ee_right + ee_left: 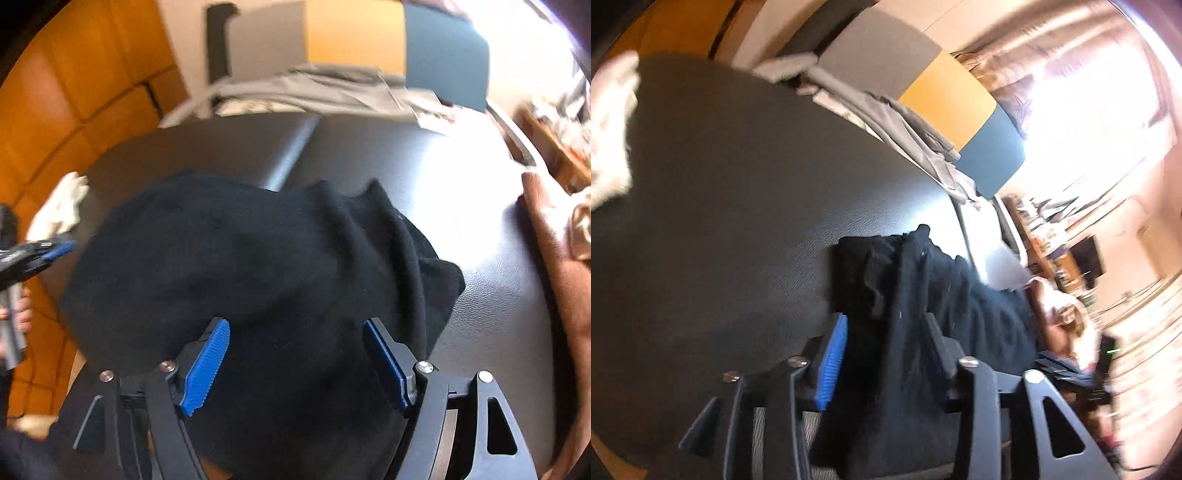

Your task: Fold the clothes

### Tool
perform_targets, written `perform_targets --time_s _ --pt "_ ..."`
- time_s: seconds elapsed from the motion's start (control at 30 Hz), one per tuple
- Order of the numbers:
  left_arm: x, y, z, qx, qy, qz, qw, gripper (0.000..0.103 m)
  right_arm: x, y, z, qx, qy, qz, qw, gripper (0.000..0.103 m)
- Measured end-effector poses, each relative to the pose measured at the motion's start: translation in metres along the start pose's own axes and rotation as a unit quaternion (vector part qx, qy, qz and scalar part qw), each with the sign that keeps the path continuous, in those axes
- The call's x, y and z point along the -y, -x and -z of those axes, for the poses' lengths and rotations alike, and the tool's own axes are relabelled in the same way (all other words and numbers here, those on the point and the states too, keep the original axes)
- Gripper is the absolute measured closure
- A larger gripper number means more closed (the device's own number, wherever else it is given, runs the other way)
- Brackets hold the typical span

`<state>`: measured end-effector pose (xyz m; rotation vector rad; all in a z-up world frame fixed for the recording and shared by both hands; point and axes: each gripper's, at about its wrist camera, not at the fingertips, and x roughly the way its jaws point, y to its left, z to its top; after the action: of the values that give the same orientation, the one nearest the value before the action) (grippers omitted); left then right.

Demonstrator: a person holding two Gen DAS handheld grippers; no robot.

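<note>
Your black garment (258, 266) lies bunched in a heap on the dark worktop (480, 295). Your right tongs (295, 354) hang spread wide above it, pads clear of the cloth. Your left tongs (886, 343) also stand wide apart, gripping nothing, with the garment lying beyond them.
</note>
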<state>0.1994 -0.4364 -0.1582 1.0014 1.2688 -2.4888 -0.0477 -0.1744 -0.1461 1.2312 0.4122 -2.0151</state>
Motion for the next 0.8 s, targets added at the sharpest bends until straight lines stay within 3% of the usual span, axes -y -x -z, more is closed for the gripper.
perform_targets --time_s 0.07,0.17,0.27,0.4,0.57,0.6,0.67,0.7,0.8 --pt "-0.006 -0.017 -0.01 -0.034 0.011 0.012 0.9993 0.047 0.013 -0.021 -0.003 -0.026 -0.023 0.014 0.999 0.025" --pt "-0.015 -0.045 -0.021 -0.085 0.025 0.02 0.9958 0.039 0.015 -0.023 -0.001 -0.004 -0.035 -0.005 0.999 0.017" --pt "-0.018 -0.066 -0.029 -0.109 0.031 0.05 0.9923 0.034 0.01 -0.025 0.0 0.002 -0.027 -0.01 1.0 0.01" --pt "-0.013 -0.077 -0.041 -0.12 0.014 0.049 0.9915 0.032 0.0 -0.031 -0.004 0.001 -0.018 -0.01 1.0 0.0" --pt "0.001 -0.092 -0.051 -0.116 -0.016 0.04 0.9923 0.034 0.002 -0.034 -0.012 0.006 -0.023 -0.013 1.0 0.0" --pt "0.005 -0.095 -0.05 -0.117 -0.027 0.036 0.992 0.036 0.003 -0.035 -0.011 0.008 -0.026 -0.016 1.0 0.0" --pt "0.012 -0.102 -0.047 -0.134 -0.05 0.046 0.9886 0.076 0.005 -0.034 -0.007 0.011 -0.029 -0.019 0.999 0.0" --pt "0.012 -0.109 -0.042 -0.15 -0.046 0.052 0.9863 0.083 0.007 -0.032 -0.003 0.012 -0.03 -0.02 0.999 0.0" --pt "0.012 -0.11 -0.039 -0.145 -0.028 0.065 0.9869 0.085 0.011 -0.033 0.005 0.013 -0.028 -0.017 0.999 0.0"
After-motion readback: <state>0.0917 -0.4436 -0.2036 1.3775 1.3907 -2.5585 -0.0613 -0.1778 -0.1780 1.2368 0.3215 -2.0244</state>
